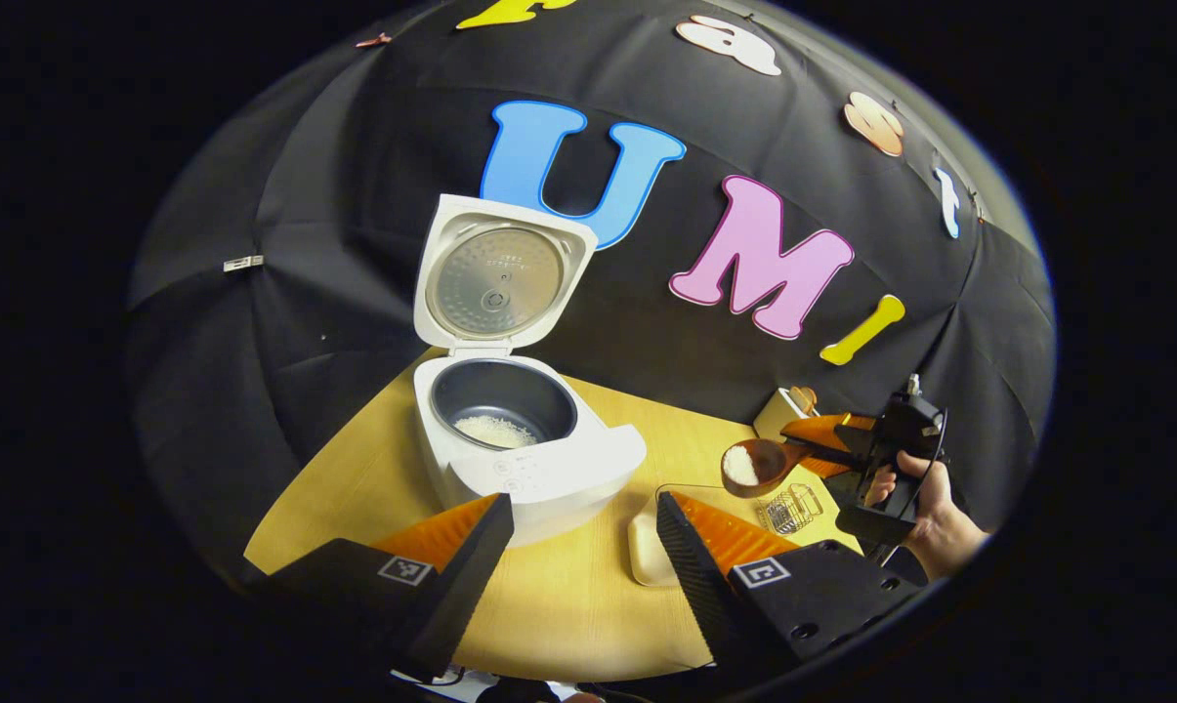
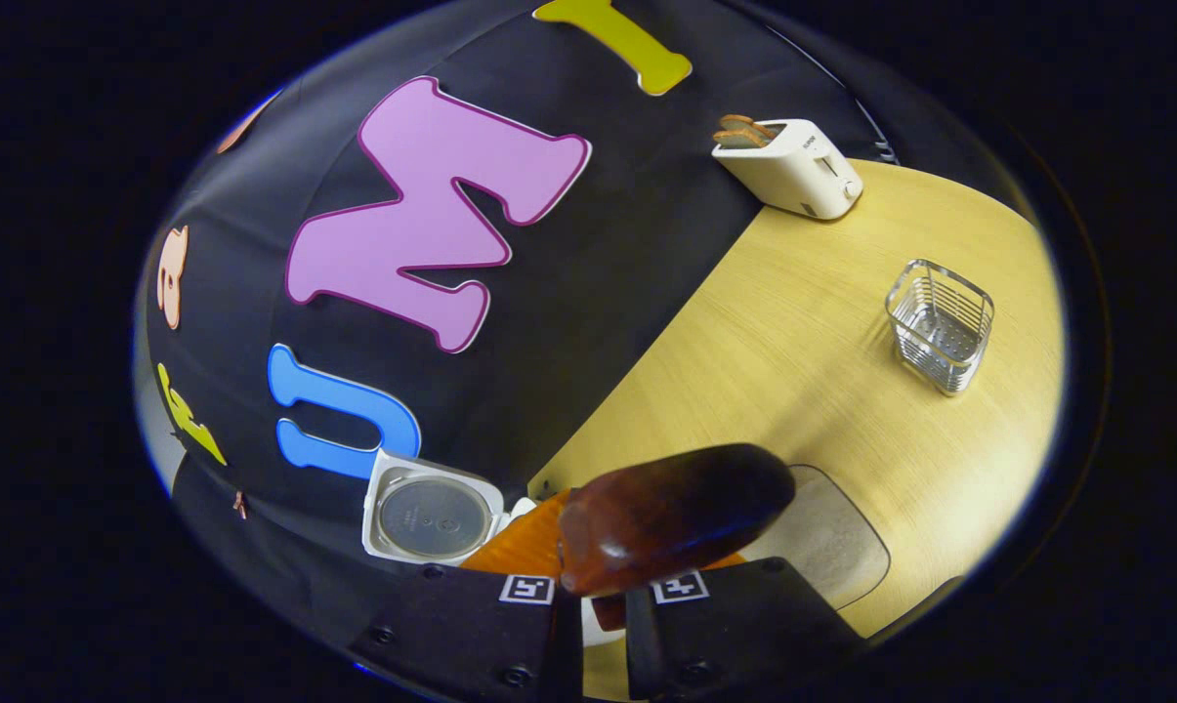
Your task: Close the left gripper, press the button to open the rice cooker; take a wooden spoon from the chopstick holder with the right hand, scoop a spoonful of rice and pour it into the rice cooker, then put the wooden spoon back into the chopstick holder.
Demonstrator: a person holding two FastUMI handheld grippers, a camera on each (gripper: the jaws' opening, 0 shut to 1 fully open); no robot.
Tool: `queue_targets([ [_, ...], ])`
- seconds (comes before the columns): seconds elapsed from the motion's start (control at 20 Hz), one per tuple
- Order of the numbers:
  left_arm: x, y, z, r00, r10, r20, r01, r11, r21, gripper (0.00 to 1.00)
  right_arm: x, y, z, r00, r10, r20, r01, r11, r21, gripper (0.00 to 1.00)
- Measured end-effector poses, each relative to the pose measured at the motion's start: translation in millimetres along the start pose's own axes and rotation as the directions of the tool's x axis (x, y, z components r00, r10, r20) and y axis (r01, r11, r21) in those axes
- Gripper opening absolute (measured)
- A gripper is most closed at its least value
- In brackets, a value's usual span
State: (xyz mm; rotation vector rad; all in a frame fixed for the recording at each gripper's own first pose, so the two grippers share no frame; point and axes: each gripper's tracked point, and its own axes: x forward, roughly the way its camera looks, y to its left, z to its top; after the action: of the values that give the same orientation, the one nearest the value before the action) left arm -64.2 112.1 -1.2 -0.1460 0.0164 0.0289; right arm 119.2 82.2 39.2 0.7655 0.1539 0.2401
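The white rice cooker (image 1: 529, 469) stands open, lid (image 1: 495, 278) raised, with a little rice in its dark pot (image 1: 495, 428). My left gripper (image 1: 583, 527) hovers open in front of it, holding nothing. To the right, a hand (image 1: 930, 517) holds my right gripper (image 1: 795, 451), shut on the handle of a wooden spoon (image 1: 756, 465) with white rice in its bowl. The spoon hangs above the table, right of the cooker. In the right gripper view the spoon's dark underside (image 2: 676, 517) fills the space ahead of my right gripper (image 2: 603, 591). The wire chopstick holder (image 2: 940, 322) stands empty.
A beige rice dish (image 1: 647, 552) lies between the cooker and the wire holder (image 1: 791, 508); it also sits under the spoon (image 2: 837, 542). A white toaster (image 2: 793, 166) with toast stands at the table's back by the black cloth wall. The cooker lid (image 2: 432, 517) appears low left.
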Motion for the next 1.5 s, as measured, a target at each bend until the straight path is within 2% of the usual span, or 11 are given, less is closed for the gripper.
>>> queue_targets([
  [0.05,-0.2,2.9,0.0,1.000,0.004,0.002,-0.004,1.000,-0.006,0.96,3.2,9.8,1.4,1.000,0.014,-0.002,-0.014,1.000,-0.005,0.10],
  [0.1,-1.7,5.6,0.6,1.000,0.008,0.004,-0.008,1.000,-0.012,0.96,5.1,20.9,1.9,1.000,0.026,-0.003,-0.026,1.000,-0.009,0.22],
  [0.65,-24.8,63.3,0.9,0.994,0.107,0.027,-0.104,0.991,-0.087,0.96,59.4,116.5,-28.9,0.992,0.104,-0.067,-0.104,0.995,0.000,0.22],
  [0.9,-38.7,97.2,2.0,0.985,0.168,0.038,-0.161,0.977,-0.141,0.96,99.5,158.8,-68.4,0.984,0.129,-0.121,-0.134,0.990,-0.038,0.22],
  [1.2,-54.8,139.8,2.6,0.968,0.249,0.041,-0.238,0.953,-0.185,0.96,159.7,182.1,-108.1,0.980,0.131,-0.147,-0.146,0.984,-0.098,0.22],
  [1.25,-54.9,143.6,3.5,0.965,0.259,0.041,-0.247,0.950,-0.191,0.96,168.7,185.8,-113.9,0.981,0.131,-0.146,-0.148,0.983,-0.110,0.21],
  [1.3,-56.1,147.5,4.8,0.963,0.267,0.041,-0.254,0.947,-0.197,0.92,176.4,188.6,-120.3,0.981,0.130,-0.143,-0.150,0.979,-0.140,0.22],
  [1.35,-57.3,150.8,3.2,0.961,0.274,0.040,-0.261,0.944,-0.202,0.96,181.9,189.8,-125.8,0.982,0.126,-0.140,-0.150,0.973,-0.175,0.22],
  [1.5,-56.0,157.6,4.0,0.956,0.290,0.040,-0.275,0.938,-0.212,0.96,192.8,189.8,-143.1,0.986,0.116,-0.122,-0.151,0.929,-0.339,0.22],
])
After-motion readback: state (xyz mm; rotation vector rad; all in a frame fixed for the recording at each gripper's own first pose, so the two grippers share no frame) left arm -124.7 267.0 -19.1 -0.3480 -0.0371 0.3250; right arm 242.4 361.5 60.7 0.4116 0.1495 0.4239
